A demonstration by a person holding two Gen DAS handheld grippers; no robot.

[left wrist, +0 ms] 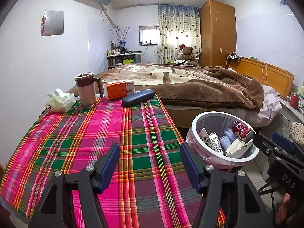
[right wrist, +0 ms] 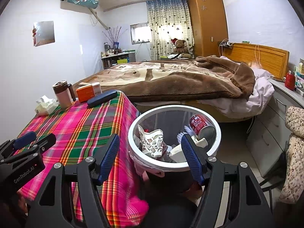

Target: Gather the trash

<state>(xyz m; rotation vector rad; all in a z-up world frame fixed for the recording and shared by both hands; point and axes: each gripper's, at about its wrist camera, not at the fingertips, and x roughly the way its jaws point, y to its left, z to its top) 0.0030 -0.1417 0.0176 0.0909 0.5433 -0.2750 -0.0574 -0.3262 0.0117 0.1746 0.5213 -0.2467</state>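
With the plaid tabletop (left wrist: 117,133) apparently free of litter, collection looks nearly complete: a red can (right wrist: 201,125), a crushed paper cup (right wrist: 153,142) and cartons fill the white bin (right wrist: 133,133) at the tabletop's 3 o'clock edge. The left gripper (left wrist: 150,163) and right gripper (right wrist: 150,155) both show fingers wide and empty. A mug (left wrist: 86,88), orange box (left wrist: 118,89), tissue pack (left wrist: 59,101) and dark case (left wrist: 137,97) sit at 12 o'clock.

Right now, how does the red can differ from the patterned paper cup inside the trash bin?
The red can is metal, red with white print; the patterned paper cup is white paper with small brown drawings. The can keeps its round shape and leans against the trash bin wall at the far right; the cup looks crushed and lies at the left. Both rest on top of the other trash, inside the rim.
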